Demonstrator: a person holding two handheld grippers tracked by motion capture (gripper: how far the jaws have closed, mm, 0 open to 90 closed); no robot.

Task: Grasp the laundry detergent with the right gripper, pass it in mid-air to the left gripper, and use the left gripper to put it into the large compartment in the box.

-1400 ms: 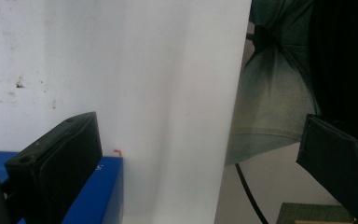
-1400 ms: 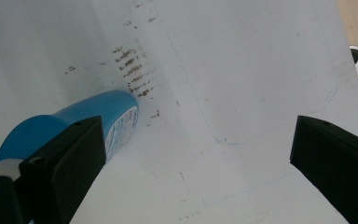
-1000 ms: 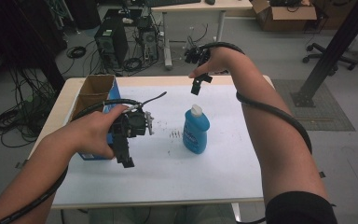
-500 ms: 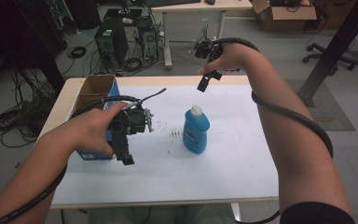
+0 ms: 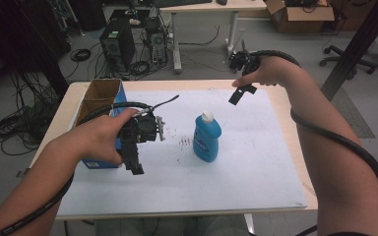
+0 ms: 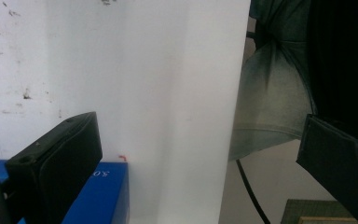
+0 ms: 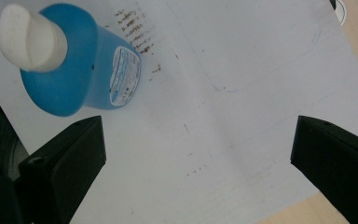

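Blue bottle (image 5: 206,138) stands upright at table centre, cap on. Our right gripper (image 5: 239,93) hangs raised at its 1 o'clock, jaws spread wide, likely lining up. Left gripper (image 5: 134,158), also spread and empty, waits at 9 o'clock beside the blue box (image 5: 98,163).

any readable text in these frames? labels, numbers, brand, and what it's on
"5.0": partial print on the blue box, seen upside down in the left gripper view and cut off by the jaw; the reading is uncertain.
Label on the blue bottle: print is there but too small and blurred to read, in the high view too.
Dark marks on the white table sheet: smudges, not writing.
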